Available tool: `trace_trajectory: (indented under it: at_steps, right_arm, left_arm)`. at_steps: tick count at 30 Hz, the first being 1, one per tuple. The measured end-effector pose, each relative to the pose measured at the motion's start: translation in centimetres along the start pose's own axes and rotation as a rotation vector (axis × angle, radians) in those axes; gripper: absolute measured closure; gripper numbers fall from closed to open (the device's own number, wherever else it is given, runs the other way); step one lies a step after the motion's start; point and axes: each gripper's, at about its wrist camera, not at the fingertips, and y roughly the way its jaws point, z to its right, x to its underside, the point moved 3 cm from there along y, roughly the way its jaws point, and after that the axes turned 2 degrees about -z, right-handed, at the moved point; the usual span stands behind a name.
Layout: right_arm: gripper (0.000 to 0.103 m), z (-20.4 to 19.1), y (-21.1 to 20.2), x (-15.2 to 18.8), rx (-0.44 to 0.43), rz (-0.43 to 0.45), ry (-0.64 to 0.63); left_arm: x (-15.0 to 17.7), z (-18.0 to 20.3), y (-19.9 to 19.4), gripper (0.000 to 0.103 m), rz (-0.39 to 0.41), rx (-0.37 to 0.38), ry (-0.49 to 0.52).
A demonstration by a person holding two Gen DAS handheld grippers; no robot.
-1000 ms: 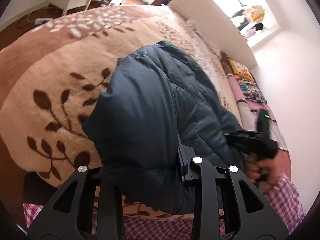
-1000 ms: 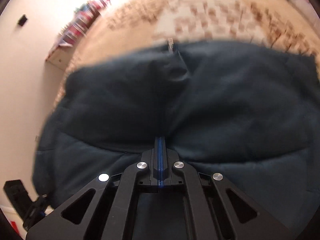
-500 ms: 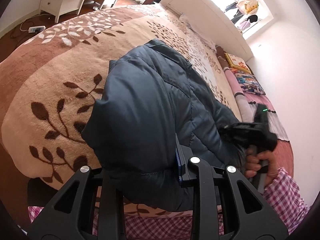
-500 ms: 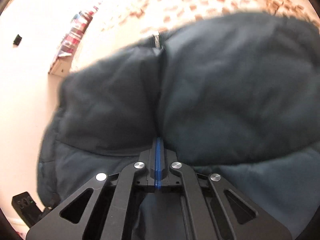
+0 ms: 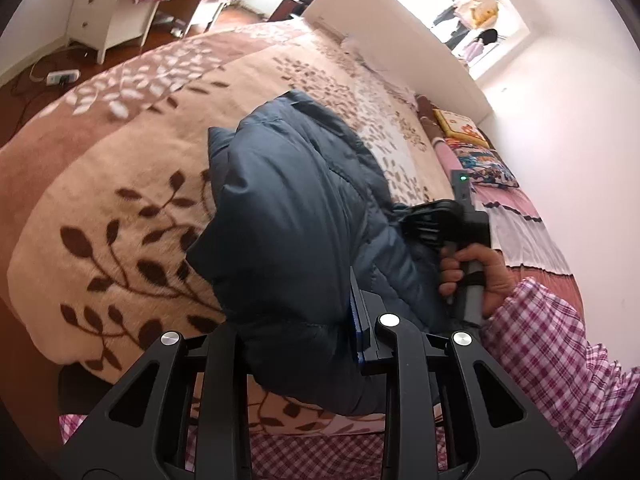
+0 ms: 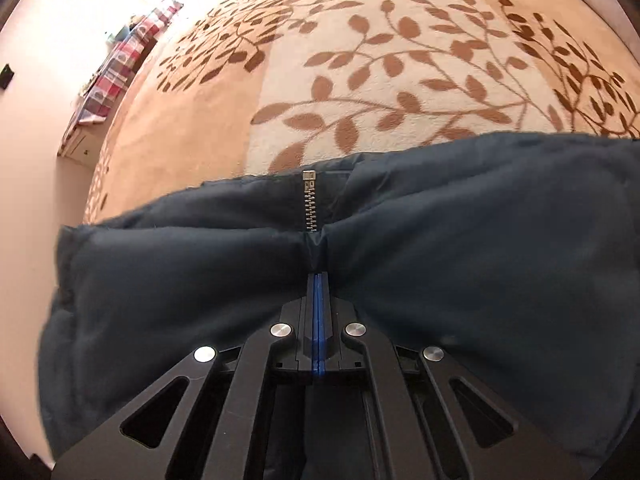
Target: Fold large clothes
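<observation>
Jacket (image 5: 288,240): on the blanket (image 5: 120,208), long axis toward the headboard.
Right gripper (image 6: 318,276): pinched on the hem, beside the zipper (image 6: 310,204).
Left gripper (image 5: 296,328): probably clamps the same near edge; left finger hidden.

A tan and brown plush blanket with a leaf print (image 5: 120,200) fills the frame's middle, a white wooden nightstand with drawers (image 5: 108,20) stands upper left, and a white headboard (image 5: 400,36) runs along the upper right.
</observation>
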Motion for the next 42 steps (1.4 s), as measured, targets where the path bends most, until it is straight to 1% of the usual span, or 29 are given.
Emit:
trace_trajectory:
  at_steps: [4, 6, 7, 9, 10, 13, 15, 17, 20, 23, 25, 27, 28, 30, 31, 33, 35, 36, 37, 39, 40, 42]
  right_arm:
    - [0.103, 0.0, -0.9, 0.0, -0.007, 0.014, 0.003]
    - [0.103, -0.2, -3.3, 0.5, -0.032, 0.057, -0.002]
    - [0.103, -0.3, -5.2, 1.4, -0.061, 0.082, -0.018]
    - [0.103, -0.4, -7.5, 3.4, -0.092, 0.094, -0.036]
    - [0.103, -0.3, -9.0, 5.2, -0.117, 0.091, -0.041]
    - [0.103, -0.3, -10.9, 9.7, -0.179, 0.048, -0.043]
    - [0.103, -0.8, -10.7, 11.4, -0.187, 0.016, -0.044]
    - [0.103, -1.0, -9.4, 12.7, -0.198, -0.038, -0.051]
    - [0.103, -1.2, -6.4, 13.6, -0.155, -0.097, -0.050]
    - [0.103, -1.2, -4.5, 13.5, -0.135, -0.095, -0.051]
    - [0.103, -1.4, -4.2, 13.4, -0.128, -0.089, -0.060]
    - [0.103, -1.3, -4.5, 13.4, -0.139, -0.100, -0.043]
    - [0.103, -1.2, -5.4, 13.5, -0.149, -0.092, -0.024]
    - [0.102, -1.0, -7.5, 13.9, -0.188, -0.048, -0.020]
    - [0.102, -1.0, -9.4, 14.7, -0.217, -0.023, -0.036]
    - [0.102, -0.7, -12.0, 16.2, -0.246, 0.002, -0.062]
    - [0.102, -0.1, -14.2, 18.8, -0.281, 0.006, -0.065]
    - [0.102, 0.1, -14.5, 19.9, -0.295, -0.007, -0.066]
    - [0.102, 0.2, -14.5, 20.9, -0.309, -0.026, -0.069]
    - [0.102, 0.2, -13.2, 23.1, -0.325, -0.074, -0.074]
    - [0.102, 0.0, -12.6, 23.3, -0.327, -0.089, -0.079]
    - [0.102, -0.7, -9.9, 23.9, -0.321, -0.145, -0.080]
  left_arm:
    - [-0.3, 0.4, 0.0, 0.078, -0.003, -0.014, 0.008]
    - [-0.2, 0.6, -0.2, 0.078, 0.003, -0.016, 0.014]
    - [-0.2, 0.9, -0.3, 0.078, 0.007, -0.016, 0.019]
    - [-0.2, 1.3, -0.5, 0.078, 0.019, -0.017, 0.032]
    - [-0.2, 1.5, -0.6, 0.078, 0.025, -0.015, 0.035]
    - [-0.2, 2.0, -0.9, 0.078, 0.039, -0.018, 0.039]
    - [-0.2, 2.4, -1.1, 0.078, 0.046, -0.020, 0.042]
    - [-0.1, 3.0, -1.4, 0.079, 0.053, -0.025, 0.052]
    - [0.2, 4.5, -1.6, 0.079, 0.052, -0.015, 0.081]
    - [0.7, 6.4, -2.0, 0.079, 0.067, -0.022, 0.137]
    - [0.8, 7.4, -2.1, 0.079, 0.078, -0.028, 0.163]
    - [0.6, 8.4, -2.6, 0.080, 0.099, -0.035, 0.188]
    - [0.6, 8.9, -2.9, 0.080, 0.110, -0.044, 0.204]
    - [0.5, 9.4, -3.2, 0.080, 0.119, -0.046, 0.219]
    - [0.6, 9.7, -3.3, 0.080, 0.123, -0.047, 0.227]
    - [0.7, 10.3, -3.4, 0.080, 0.132, -0.051, 0.238]
    - [0.7, 10.7, -3.5, 0.080, 0.141, -0.048, 0.246]
    - [0.8, 10.9, -3.6, 0.080, 0.145, -0.046, 0.248]
    - [0.8, 11.2, -3.7, 0.080, 0.147, -0.045, 0.251]
    - [0.9, 11.8, -3.9, 0.080, 0.151, -0.044, 0.261]
    - [0.9, 12.1, -4.0, 0.081, 0.152, -0.046, 0.266]
    - [1.1, 13.1, -4.2, 0.082, 0.149, -0.038, 0.281]
